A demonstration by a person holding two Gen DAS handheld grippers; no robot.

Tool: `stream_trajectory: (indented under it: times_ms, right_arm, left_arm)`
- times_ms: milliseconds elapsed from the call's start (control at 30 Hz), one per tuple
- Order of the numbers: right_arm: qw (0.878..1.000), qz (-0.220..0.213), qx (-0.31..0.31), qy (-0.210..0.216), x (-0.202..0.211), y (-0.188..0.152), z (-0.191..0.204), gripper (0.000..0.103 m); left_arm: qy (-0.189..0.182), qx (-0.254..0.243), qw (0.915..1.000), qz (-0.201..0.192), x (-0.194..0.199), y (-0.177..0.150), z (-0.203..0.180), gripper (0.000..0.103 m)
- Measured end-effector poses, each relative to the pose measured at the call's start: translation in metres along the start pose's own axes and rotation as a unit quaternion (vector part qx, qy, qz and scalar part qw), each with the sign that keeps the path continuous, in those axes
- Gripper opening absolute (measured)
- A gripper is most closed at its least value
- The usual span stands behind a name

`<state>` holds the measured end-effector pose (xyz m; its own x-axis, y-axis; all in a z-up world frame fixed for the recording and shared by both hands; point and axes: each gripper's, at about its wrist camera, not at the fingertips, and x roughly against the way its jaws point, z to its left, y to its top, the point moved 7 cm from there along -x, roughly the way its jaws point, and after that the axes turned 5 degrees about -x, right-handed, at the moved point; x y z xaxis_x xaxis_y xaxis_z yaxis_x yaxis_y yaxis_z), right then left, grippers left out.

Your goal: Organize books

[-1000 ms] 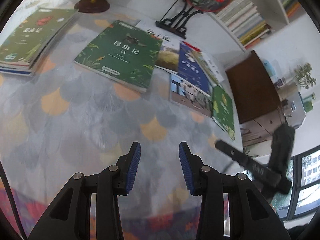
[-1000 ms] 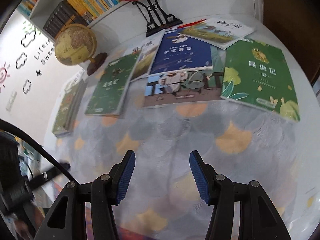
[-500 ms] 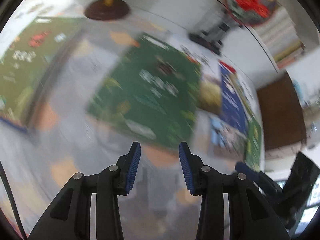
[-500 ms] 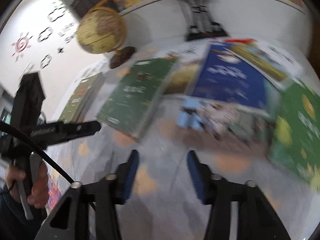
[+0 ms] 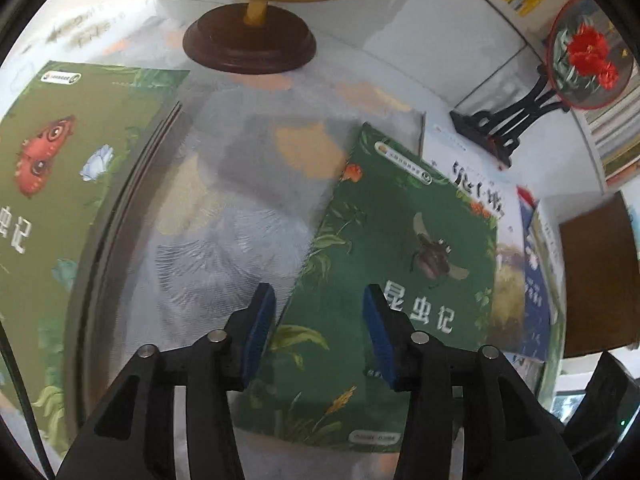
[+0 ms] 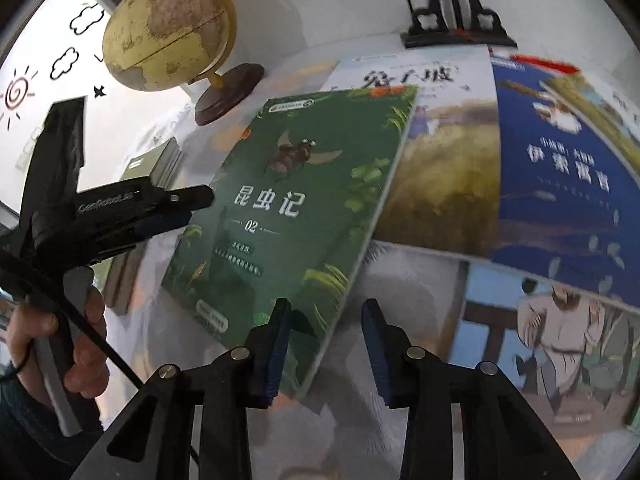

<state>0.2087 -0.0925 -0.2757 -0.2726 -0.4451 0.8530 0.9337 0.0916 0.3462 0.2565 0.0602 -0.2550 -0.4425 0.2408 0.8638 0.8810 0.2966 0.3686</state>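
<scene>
Green beetle book (image 5: 396, 276) is being approached: left gripper (image 5: 319, 332) widening, right gripper (image 6: 325, 346) narrowing, fingers apart, nothing clamped. Next, pinch its six-o'clock edge.

1. Left wrist cam: sits behind the left gripper (image 5: 319, 334), looks steeply down along its fingers at the table (image 5: 248, 216); close range; green beetle book (image 5: 396, 280) fills centre-right, its left edge between the fingertips; stack of green books (image 5: 60, 200) at frame left; globe (image 5: 256, 36) base at top.
2. Right wrist cam: behind the right gripper (image 6: 325, 350), same steep downward tilt, close; faces the beetle book (image 6: 296, 208) from its lower right corner; blue book (image 6: 560, 184) at right.
3. Overlap: both views share the beetle book, globe (image 6: 172, 28), black stand (image 5: 508, 120) (image 6: 452, 28) and white book (image 5: 476, 188) (image 6: 412, 76); right cam also catches the left gripper (image 6: 188, 208) and the hand (image 6: 68, 344) holding it, at frame left.
</scene>
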Motion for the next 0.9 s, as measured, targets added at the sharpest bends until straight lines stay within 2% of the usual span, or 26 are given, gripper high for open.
stream_trajectory:
  times_ms: [67, 133, 267, 400, 633, 733, 900]
  right_arm:
    - [1.0, -0.001, 0.004, 0.001, -0.003, 0.001, 0.004, 0.036]
    - [1.0, -0.004, 0.003, -0.005, -0.004, 0.001, 0.004, 0.036]
    - [1.0, 0.007, 0.007, -0.006, 0.001, -0.008, 0.004, 0.036]
    - [0.999, 0.035, 0.012, -0.003, 0.014, -0.034, 0.004, 0.037]
    - [0.995, 0.059, 0.073, -0.033, 0.049, -0.112, -0.008, 0.037]
    - [0.993, 0.073, 0.089, -0.04, 0.066, -0.141, -0.018, 0.037]
    - [0.993, 0.081, 0.073, -0.048, 0.074, -0.15, -0.029, 0.037]
  left_arm:
    - [0.003, -0.025, 0.9997, 0.001, 0.0, -0.004, -0.005, 0.047]
    - [0.021, -0.059, 0.9981, 0.001, 0.001, -0.011, -0.009, 0.047]
    - [0.022, -0.043, 0.9988, -0.007, 0.011, -0.029, -0.006, 0.047]
    - [0.032, -0.04, 0.9987, -0.006, 0.025, -0.068, -0.01, 0.047]
    - [-0.005, -0.066, 0.997, 0.04, 0.052, -0.16, -0.034, 0.047]
    - [-0.024, -0.079, 0.995, 0.055, 0.058, -0.188, -0.043, 0.047]
    - [-0.026, -0.056, 0.9968, 0.051, 0.066, -0.205, -0.041, 0.049]
